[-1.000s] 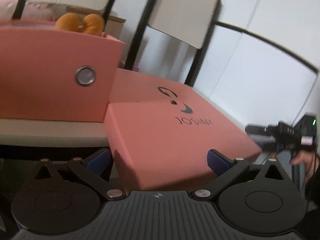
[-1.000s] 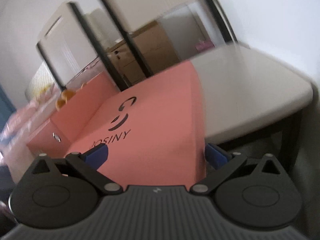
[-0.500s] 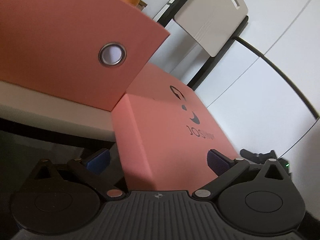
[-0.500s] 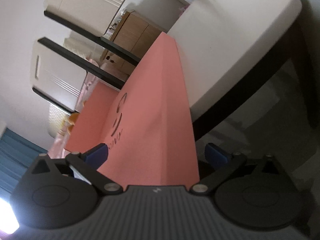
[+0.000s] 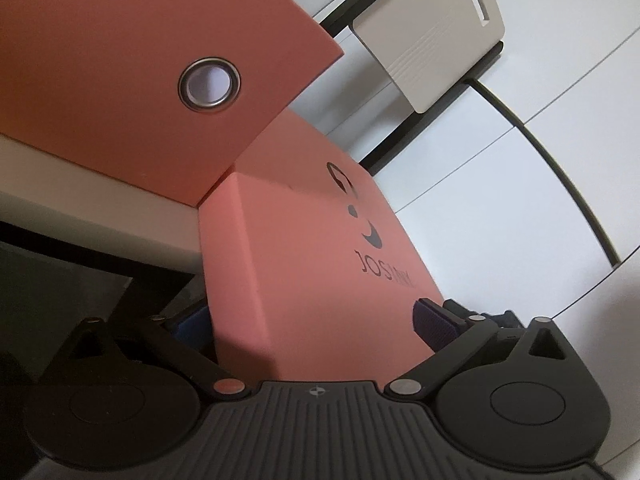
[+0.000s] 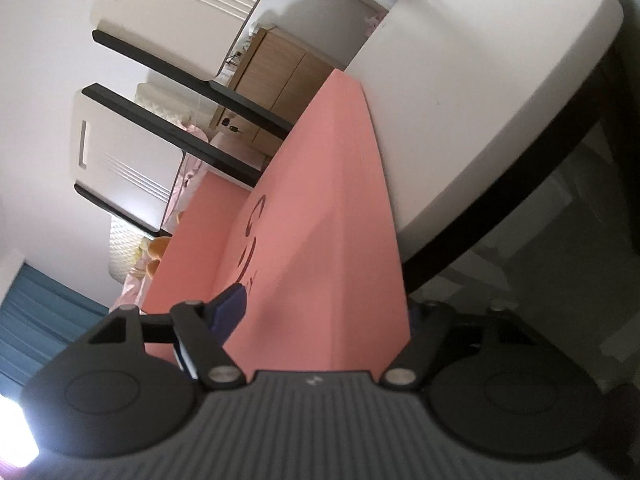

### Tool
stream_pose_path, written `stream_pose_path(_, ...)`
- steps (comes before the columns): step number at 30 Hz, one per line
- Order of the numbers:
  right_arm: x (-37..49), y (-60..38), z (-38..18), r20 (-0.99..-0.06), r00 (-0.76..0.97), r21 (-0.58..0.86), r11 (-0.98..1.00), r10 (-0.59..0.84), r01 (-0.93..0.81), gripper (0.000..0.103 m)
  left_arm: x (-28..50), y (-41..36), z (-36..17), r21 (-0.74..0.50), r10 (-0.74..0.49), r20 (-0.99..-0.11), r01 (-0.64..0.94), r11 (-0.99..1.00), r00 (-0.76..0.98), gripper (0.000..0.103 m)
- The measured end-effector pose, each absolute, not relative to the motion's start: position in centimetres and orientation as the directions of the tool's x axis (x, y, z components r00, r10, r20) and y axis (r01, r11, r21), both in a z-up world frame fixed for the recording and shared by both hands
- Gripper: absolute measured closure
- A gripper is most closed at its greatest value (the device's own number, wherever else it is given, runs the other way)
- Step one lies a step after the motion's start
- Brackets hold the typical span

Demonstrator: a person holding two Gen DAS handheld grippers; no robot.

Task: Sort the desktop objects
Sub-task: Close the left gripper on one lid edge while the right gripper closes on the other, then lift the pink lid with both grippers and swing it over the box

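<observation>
Salmon-pink card fills both wrist views: a flat lidded box [image 5: 304, 264] with a dark printed logo lies at the front edge of the bench [image 5: 80, 216], its near end sticking out past that edge toward the person. Its long axis runs straight away from both tools, from the overhanging end back across the bench top.

Each near corner of the box sits between a pair of jaws. The left hand-held gripper [image 5: 316, 324] has just been closing, and its blue pads now look to be pressing the box from either side. The right hand-held gripper [image 6: 328, 312] has also just been closing; one pad lies on the lid by the logo and the other is tucked against the side wall, so it too seems to be pinching the box. Neither is nearer; they share the same end.

Behind the flat box, touching it, stands a taller pink bin [image 5: 132, 68] with a metal eyelet, something orange and plush showing over its rim. Pale bench top, black-framed chairs, white walls beyond.
</observation>
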State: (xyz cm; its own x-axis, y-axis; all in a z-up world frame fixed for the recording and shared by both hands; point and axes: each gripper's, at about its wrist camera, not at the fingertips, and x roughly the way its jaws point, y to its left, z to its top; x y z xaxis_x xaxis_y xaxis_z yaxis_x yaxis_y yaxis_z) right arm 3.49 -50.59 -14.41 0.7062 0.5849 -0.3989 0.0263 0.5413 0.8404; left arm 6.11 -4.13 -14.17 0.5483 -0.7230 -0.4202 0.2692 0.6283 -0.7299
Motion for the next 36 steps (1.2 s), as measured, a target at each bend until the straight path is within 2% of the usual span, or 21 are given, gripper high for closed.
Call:
stream_pose_path(3, 3.1, -50.5, -13.9, -0.406, 0.713, 0.830, 0.558, 0.572, 0.024, 0.036, 6.2, -3.8, -13.9, -0.728, -0.708, -0.431, 0.248, 0.639, 0.559, 0.018)
stream_pose_path(5, 2.9, -50.5, -13.3, -0.402, 0.719, 0.822, 0.569, 0.567, 0.010, 0.037, 6.0, -3.7, -13.5, -0.713, -0.696, -0.439, 0.251, 0.654, 0.568, 0.024)
stream_pose_path(15, 0.6, -50.7, -9.6, -0.336, 0.780, 0.784, 0.615, 0.527, -0.078, 0.037, 5.1, -3.9, -10.3, -0.717, -0.733, -0.345, 0.339, 0.609, 0.587, 0.023)
stream_pose_path(36, -0.9, -50.7, -3.7, -0.228, 0.854, 0.744, 0.649, 0.468, -0.158, 0.038, 5.5, -4.4, -5.6, -0.709, -0.766, -0.260, 0.422, 0.565, 0.588, 0.023)
